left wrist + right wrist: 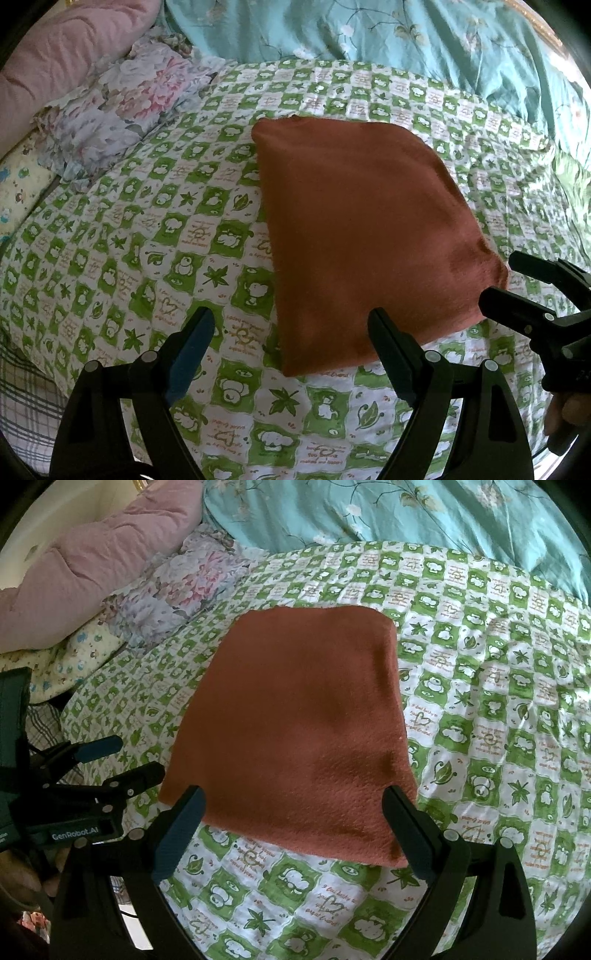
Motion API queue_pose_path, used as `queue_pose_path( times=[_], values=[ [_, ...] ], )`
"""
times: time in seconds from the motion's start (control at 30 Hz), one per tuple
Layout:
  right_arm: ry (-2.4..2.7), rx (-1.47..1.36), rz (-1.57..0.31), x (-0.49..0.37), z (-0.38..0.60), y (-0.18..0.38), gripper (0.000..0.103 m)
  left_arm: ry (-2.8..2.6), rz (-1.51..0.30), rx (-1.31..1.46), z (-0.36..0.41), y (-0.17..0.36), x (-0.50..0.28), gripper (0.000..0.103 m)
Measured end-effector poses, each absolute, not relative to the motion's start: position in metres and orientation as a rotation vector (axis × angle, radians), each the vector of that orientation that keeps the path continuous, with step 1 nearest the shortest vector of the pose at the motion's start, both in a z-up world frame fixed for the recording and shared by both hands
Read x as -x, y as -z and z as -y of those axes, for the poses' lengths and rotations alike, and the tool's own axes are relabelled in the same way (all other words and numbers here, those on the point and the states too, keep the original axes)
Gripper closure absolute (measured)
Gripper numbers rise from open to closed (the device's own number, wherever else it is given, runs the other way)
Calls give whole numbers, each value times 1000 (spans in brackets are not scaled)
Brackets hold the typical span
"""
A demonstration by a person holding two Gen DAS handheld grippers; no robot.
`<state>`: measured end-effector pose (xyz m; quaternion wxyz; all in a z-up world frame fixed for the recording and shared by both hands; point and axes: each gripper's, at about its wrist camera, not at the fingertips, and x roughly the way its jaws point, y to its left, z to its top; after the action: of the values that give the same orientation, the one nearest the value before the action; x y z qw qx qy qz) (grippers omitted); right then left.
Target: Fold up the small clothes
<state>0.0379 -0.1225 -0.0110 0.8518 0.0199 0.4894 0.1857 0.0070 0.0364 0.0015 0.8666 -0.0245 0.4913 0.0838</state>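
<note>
A rust-orange knitted cloth, folded into a thick, roughly four-sided pad (365, 236) (295, 731), is seen lying flat on a bed spread with a green-and-white checked cotton sheet printed with leaves, hearts and small cartoon figures (147, 236) (498, 709). The cloth's surface is shown as finely pebbled and matte, with soft rounded corners and a shallow dent near its right side in the right wrist view. Its edges are stacked in layers along the near side.

The left gripper (291, 332) (122, 757) is held just beside the near-left corner of the cloth, its black plastic jaws spread wide with nothing between them; a blue pad is visible on the inner face of one jaw. The right gripper (295, 812) (513, 277) is held over the near edge of the cloth, its jaws likewise parted widely and gripping nothing, the cloth's edge being framed between them. Whether the jaw tips touch the fabric cannot be told.

Beyond the cloth, a glossy teal quilt with a pale blossom print (406, 33) (406, 513) is bunched in folds. To the cloth's far left, a crinkled floral pillow in pink and grey (122, 99) (173, 590) and a puffy pink quilted cover (62, 55) (74, 583) are piled.
</note>
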Motion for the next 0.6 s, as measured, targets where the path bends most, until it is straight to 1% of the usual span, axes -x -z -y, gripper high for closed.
queue_pose_path(
  times=[0.6],
  values=[
    [-391, -46, -1023, -43, 121, 10, 7, -169, -1021, 48, -38, -3, -12, 17]
  ],
)
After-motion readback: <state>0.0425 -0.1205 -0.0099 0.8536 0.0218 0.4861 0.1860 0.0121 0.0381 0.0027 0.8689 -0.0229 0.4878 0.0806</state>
